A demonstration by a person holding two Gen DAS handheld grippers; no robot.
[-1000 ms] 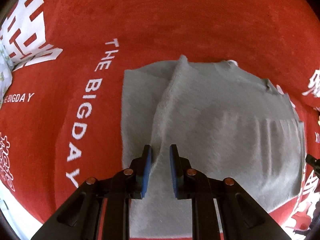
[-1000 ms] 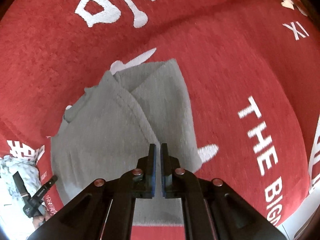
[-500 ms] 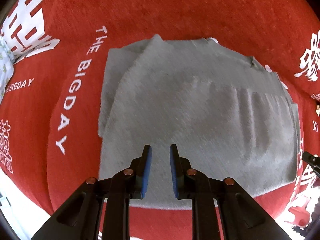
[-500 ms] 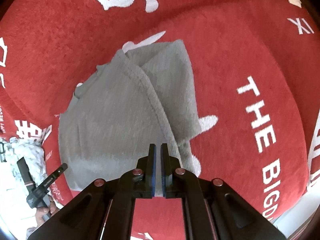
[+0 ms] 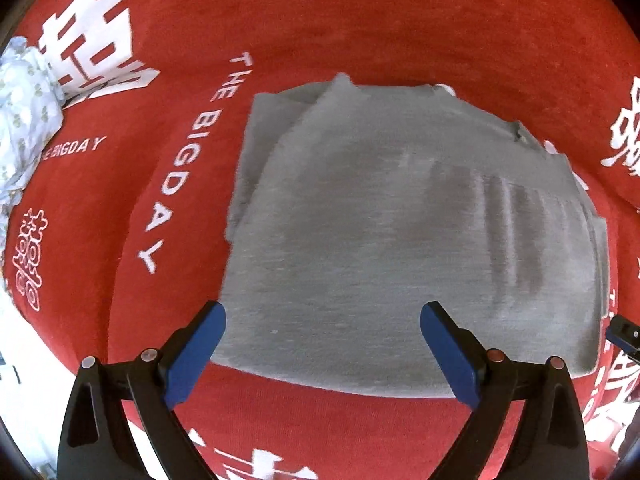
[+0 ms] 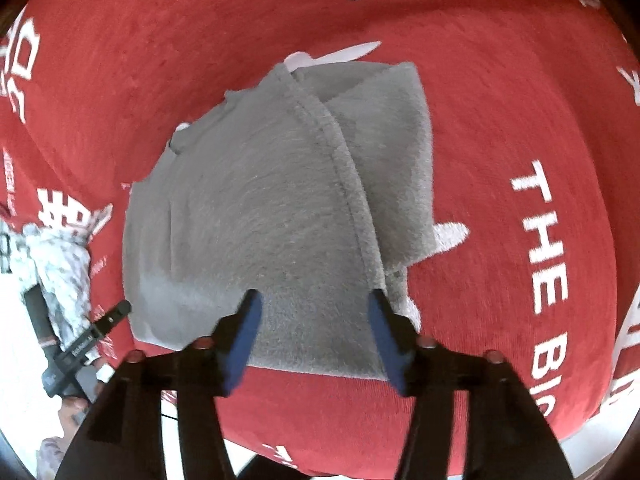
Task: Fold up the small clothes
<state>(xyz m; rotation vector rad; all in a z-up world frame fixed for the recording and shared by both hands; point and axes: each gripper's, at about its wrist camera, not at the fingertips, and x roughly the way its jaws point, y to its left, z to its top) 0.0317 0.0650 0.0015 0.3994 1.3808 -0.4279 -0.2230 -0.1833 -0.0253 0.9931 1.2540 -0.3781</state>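
I see the folded grey garment lying flat on a red cloth printed in white with "THE BIGDAY". My left tool and right tool hover above its near edge, jaws opening, nothing between them.

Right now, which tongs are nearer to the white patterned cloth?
Left. The left tongs are beside the patterned cloth; the right tongs hang beyond the grey garment. Both are opening, empty.
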